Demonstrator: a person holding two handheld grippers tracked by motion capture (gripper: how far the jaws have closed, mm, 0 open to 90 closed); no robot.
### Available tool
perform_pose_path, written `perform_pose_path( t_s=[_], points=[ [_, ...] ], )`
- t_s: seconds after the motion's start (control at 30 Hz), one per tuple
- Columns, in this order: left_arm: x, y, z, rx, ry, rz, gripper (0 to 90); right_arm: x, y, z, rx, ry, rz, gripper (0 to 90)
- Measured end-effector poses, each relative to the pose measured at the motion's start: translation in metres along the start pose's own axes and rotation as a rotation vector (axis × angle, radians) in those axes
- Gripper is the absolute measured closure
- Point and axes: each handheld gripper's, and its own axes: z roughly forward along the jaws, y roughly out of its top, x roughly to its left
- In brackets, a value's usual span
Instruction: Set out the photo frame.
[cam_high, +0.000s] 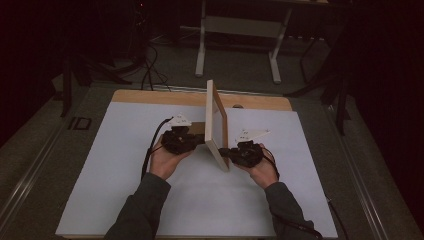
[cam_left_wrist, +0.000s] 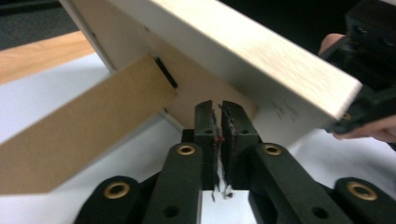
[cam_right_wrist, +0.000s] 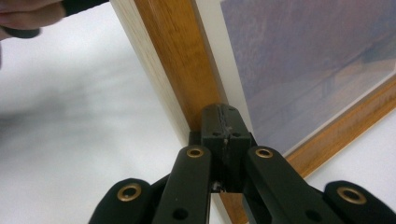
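Standing upright on the white counter (cam_high: 125, 165), the light wooden picture frame with a brown fold-out back stand (cam_high: 217, 125) sits near the middle, edge-on to us, between the two hands. We judge it stiff and fairly light, but the pale print in the front likely lies behind a brittle pane, so it should be taken by the wooden rim, never by the face. The cardboard stand (cam_left_wrist: 79, 135) juts from the back and looks thin and bendable; it would not bear a hard squeeze.

We find the left tongs (cam_high: 196, 140) at the back of the frame, close to the stand. In the left gripper view their jaws are pressed together with nothing between them, tips just short of the backing board. The right tongs (cam_high: 229, 152) meet the frame's near lower edge on the front side. In the right gripper view their jaws are likewise pressed together, tips against the darker wooden rim (cam_right_wrist: 177, 60); whether they pinch an edge there we cannot tell.

Both forearms come in low, wrists angled inward, palms turned towards the frame.
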Motion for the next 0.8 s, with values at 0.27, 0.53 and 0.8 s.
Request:
perform_pose_path(
  t_s=[0.27,0.53,0.8],
  points=[
    [-0.006,-0.011,-0.009,0.023,-0.011,-0.010,68.3,-0.002,-0.009,0.003,0.014,-0.008,0.016,90.0],
    [-0.013,-0.015,-0.015,0.001,-0.051,-0.007,56.9,-0.004,-0.017,0.004,0.021,-0.010,0.035,90.0],
    [-0.025,-0.011,-0.013,-0.020,-0.050,0.000,48.3,-0.002,-0.016,0.006,0.025,-0.015,0.029,90.0]
  ],
)
